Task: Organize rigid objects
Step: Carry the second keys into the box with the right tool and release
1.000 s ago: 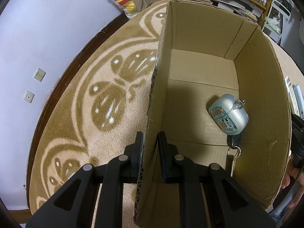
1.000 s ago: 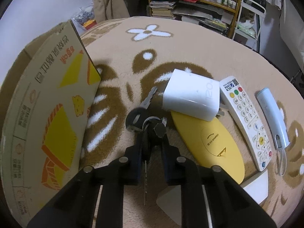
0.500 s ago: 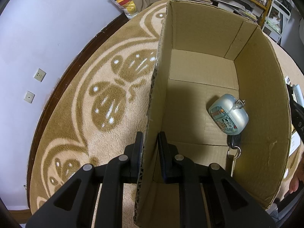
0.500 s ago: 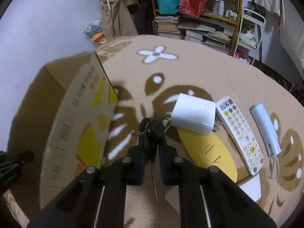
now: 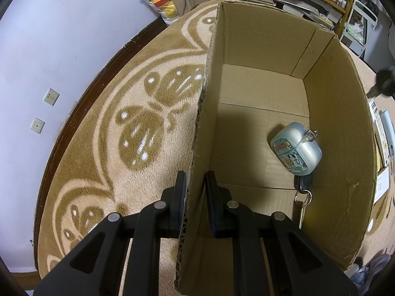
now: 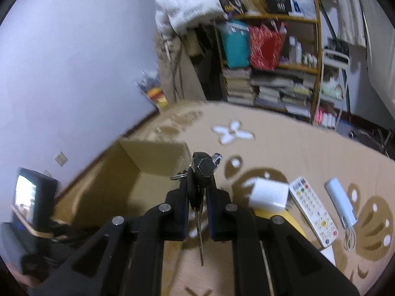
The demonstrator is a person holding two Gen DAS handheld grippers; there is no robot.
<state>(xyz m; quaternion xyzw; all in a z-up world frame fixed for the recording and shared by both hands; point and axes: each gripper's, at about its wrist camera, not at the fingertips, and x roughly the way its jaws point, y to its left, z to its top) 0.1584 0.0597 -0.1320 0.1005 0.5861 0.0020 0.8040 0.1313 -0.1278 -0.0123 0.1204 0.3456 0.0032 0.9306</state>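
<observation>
My left gripper [image 5: 195, 190] is shut on the left wall of an open cardboard box [image 5: 202, 113], one finger outside and one inside. In the box lie a pale blue earbud case [image 5: 296, 151] and a black key with a ring [image 5: 303, 187]. My right gripper [image 6: 197, 192] is shut on a bunch of black-headed keys [image 6: 201, 172], held high above the carpet; a key blade hangs down between the fingers. The box [image 6: 138, 172] sits below and to the left of it. The key bunch shows at the right edge of the left wrist view [image 5: 385, 81].
On the patterned carpet [image 6: 284, 153] to the right of the box lie a white charger block [image 6: 270, 193], a white remote [image 6: 313, 209], a slim pale blue device [image 6: 340, 202] and a yellow oval object [image 6: 284, 215]. Shelves with books [image 6: 271, 74] stand at the back.
My right gripper has lifted the keys off the carpet and carried them up and left toward the box. The left gripper and box have not moved.
</observation>
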